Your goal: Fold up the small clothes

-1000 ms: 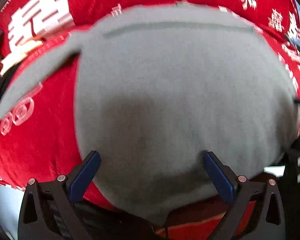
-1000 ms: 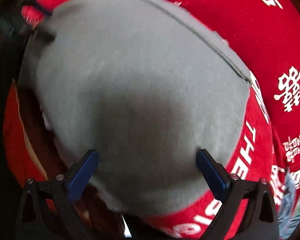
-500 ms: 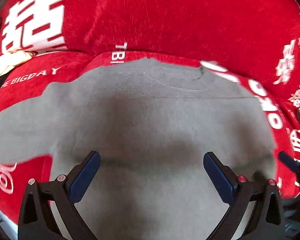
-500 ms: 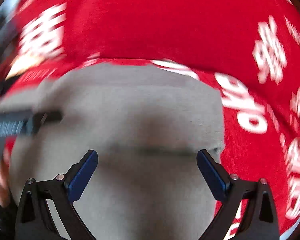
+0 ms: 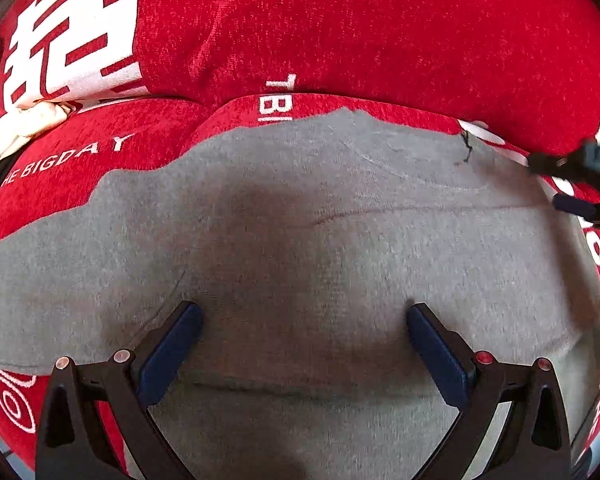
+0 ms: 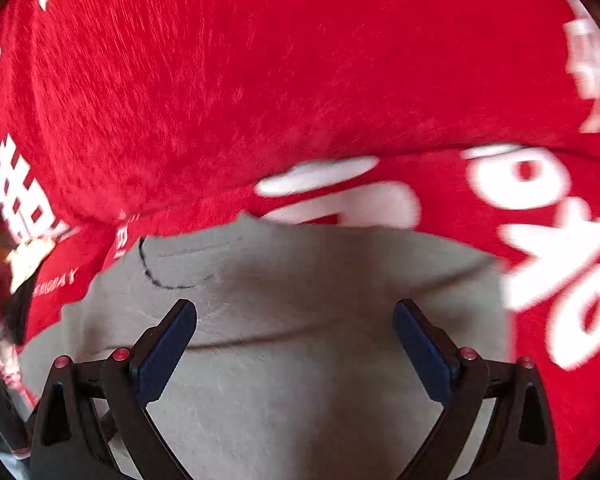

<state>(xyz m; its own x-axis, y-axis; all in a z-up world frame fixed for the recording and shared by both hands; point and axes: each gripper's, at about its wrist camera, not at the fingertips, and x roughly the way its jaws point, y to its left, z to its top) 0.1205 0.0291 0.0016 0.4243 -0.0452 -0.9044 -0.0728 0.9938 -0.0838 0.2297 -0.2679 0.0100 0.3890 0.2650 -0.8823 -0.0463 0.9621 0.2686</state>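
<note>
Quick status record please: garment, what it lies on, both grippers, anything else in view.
garment: grey knit garment, spread flat, loose dark thread at its far edge
surface: red plush cover with white lettering
left gripper: open, over the garment, holding nothing
right gripper: open, over the garment, holding nothing
other: cream cloth at far left

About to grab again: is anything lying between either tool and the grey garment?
Nothing visible. The grey garment lies bare on the red cover, directly under the open left tool and open right tool.

White "HE BIGDAY" on red cover (image 5: 80,152), "TBI" at its fold
</note>
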